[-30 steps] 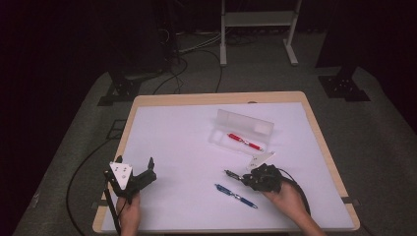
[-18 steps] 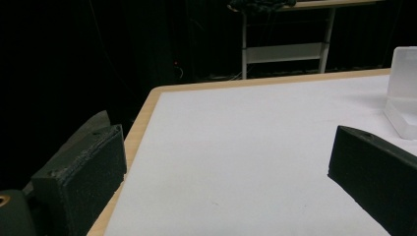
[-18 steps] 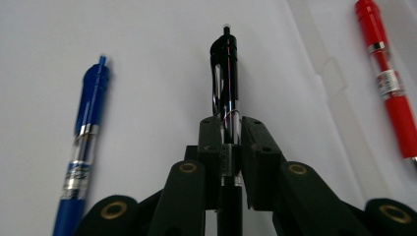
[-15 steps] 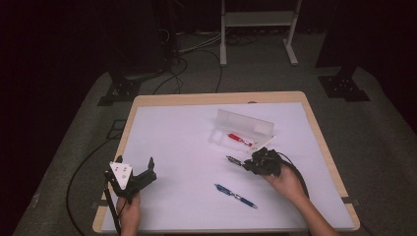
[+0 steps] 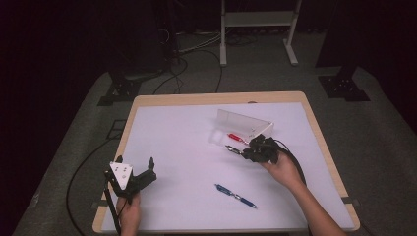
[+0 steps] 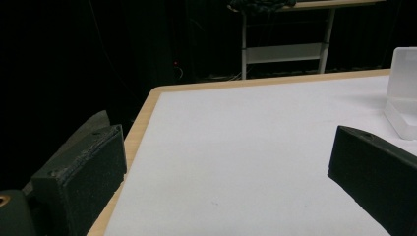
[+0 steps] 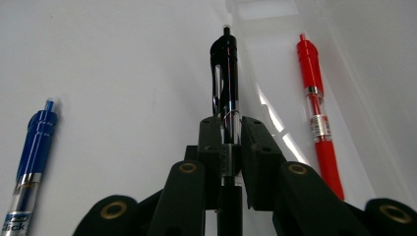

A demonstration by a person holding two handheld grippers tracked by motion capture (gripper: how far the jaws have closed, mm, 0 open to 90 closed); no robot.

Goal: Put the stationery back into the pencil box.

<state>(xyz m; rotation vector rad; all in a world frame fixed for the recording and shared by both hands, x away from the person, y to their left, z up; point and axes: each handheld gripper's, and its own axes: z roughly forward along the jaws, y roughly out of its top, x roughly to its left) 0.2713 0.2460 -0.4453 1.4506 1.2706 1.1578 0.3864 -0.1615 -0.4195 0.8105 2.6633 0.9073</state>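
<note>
My right gripper point(image 5: 246, 151) point(image 7: 227, 129) is shut on a black pen point(image 7: 225, 73) point(image 5: 232, 148), held just above the near edge of a clear plastic box point(image 5: 244, 126) point(image 7: 344, 49). A red pen point(image 5: 237, 137) point(image 7: 317, 113) lies inside that box. A blue pen point(image 5: 236, 195) point(image 7: 30, 152) rests on the white table top, nearer the front edge. My left gripper point(image 5: 134, 173) point(image 6: 221, 182) stands open at the table's front left corner, nothing between its pads point(image 6: 83, 172).
The white mat point(image 5: 187, 147) sits on a wood-edged table point(image 5: 211, 98). Cables and stand feet point(image 5: 123, 91) lie on the grey floor behind. A white frame point(image 5: 255, 29) stands farther back.
My right gripper has carried the black pen up and away from the blue pen toward the clear box. The left gripper has stayed where it was.
</note>
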